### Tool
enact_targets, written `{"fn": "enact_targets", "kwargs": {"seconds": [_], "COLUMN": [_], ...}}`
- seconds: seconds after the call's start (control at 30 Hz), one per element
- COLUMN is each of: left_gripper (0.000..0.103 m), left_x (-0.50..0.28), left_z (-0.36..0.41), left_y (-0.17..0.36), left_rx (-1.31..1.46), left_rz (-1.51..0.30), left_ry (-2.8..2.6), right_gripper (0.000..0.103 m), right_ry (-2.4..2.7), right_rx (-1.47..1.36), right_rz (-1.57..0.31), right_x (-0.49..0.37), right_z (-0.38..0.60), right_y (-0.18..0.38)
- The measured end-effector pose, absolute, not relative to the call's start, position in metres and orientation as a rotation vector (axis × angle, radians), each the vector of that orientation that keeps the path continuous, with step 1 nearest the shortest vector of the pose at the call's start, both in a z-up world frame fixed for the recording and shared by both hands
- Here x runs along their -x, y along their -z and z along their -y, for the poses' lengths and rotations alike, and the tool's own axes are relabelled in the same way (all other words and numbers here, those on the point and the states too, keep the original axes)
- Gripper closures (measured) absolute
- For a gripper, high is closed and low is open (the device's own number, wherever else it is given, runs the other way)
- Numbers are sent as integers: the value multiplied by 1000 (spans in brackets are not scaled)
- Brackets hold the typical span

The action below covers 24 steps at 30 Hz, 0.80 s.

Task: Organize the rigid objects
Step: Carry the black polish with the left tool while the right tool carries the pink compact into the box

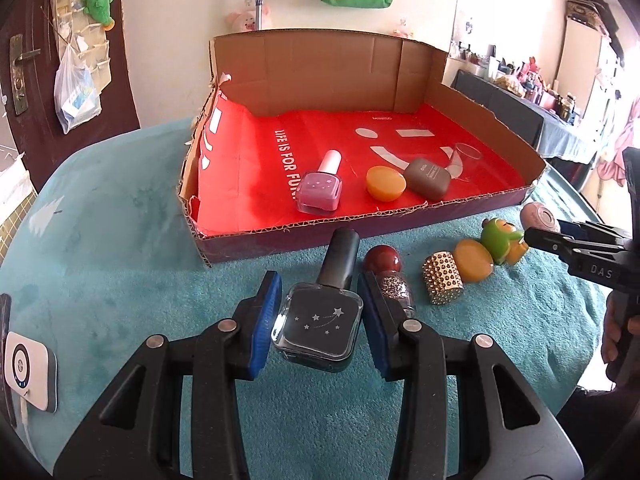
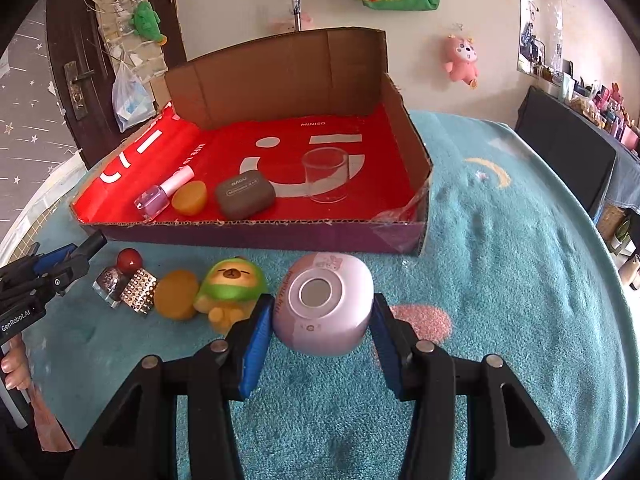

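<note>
Red paper lines a shallow cardboard box [image 2: 404,236] on a teal blanket [image 2: 500,240]. Four things already lie inside: a pink nail polish bottle [image 1: 320,190], an orange disc [image 1: 386,183], a brown case [image 1: 428,178] and a clear cup [image 2: 325,176]. Six remain outside along the box's front wall, so the sorting looks under halfway done. The left gripper [image 1: 318,328] is clamped on a dark nail polish bottle [image 1: 322,320]; the right gripper [image 2: 320,326] is clamped on a round pink speaker [image 2: 324,308]. Between them lie a glitter bottle [image 2: 110,282] with a red cap, a studded cylinder [image 2: 138,290], a second orange disc [image 2: 176,294] and a green toy [image 2: 232,286].
</note>
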State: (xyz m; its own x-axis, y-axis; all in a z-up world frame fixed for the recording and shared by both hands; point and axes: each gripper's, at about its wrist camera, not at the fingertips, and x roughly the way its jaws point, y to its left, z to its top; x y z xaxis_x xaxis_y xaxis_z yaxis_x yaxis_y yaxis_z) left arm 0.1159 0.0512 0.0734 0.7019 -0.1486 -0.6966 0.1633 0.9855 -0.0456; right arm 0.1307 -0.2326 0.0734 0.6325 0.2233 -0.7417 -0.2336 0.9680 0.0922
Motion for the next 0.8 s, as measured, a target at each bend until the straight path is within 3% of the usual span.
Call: {"fn": "enact_targets", "kwargs": {"seconds": [0.8], "left_gripper": [65], "left_x": [-116], "left_z": [-45], "left_y": [-98], "left_rx": [14], "left_rz": [-725], "left_ry": [234], "right_gripper": [52], "right_ry": [-342], "right_rx": [-5], "right_rz": [-793], "right_x": [-125], "right_z": [224], "right_y": [-97]}}
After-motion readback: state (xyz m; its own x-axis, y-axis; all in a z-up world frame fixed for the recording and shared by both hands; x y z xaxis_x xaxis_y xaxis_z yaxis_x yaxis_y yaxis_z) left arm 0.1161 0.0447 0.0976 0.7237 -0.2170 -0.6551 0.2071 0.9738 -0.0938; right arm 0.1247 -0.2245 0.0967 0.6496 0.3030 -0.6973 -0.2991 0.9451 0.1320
